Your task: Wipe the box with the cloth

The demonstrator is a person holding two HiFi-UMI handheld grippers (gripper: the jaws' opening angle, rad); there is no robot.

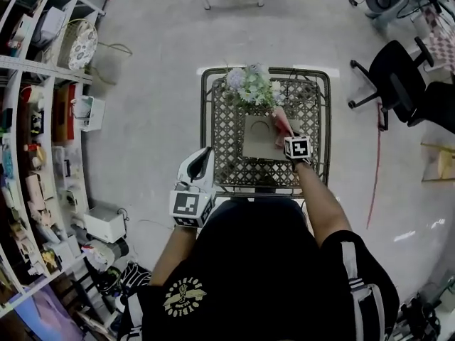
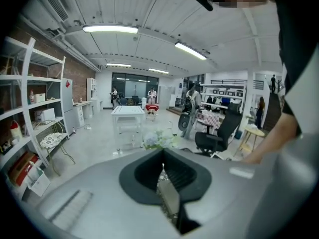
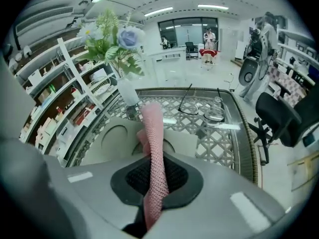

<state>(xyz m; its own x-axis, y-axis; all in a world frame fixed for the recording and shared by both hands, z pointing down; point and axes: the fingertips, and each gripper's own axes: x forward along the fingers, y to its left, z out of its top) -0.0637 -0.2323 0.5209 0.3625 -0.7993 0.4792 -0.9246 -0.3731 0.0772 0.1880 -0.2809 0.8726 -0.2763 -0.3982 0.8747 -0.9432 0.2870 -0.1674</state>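
The head view looks steeply down from high above the square glass-topped metal lattice table. The right gripper view skims close over it (flat beige cardboard box just ahead); the left gripper view, lower, faces level across the room. All share the pale flower bunch.

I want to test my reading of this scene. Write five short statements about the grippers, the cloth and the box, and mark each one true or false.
1. The right gripper holds the pink knitted cloth between its jaws. True.
2. The flat beige cardboard box lies on the floor. False: it lies on the glass-topped metal lattice table.
3. The left gripper touches the box. False: it is at the table's near left corner, apart from the box.
4. A vase of pale flowers stands on the table beyond the box. True.
5. The cloth is blue. False: it is pink.
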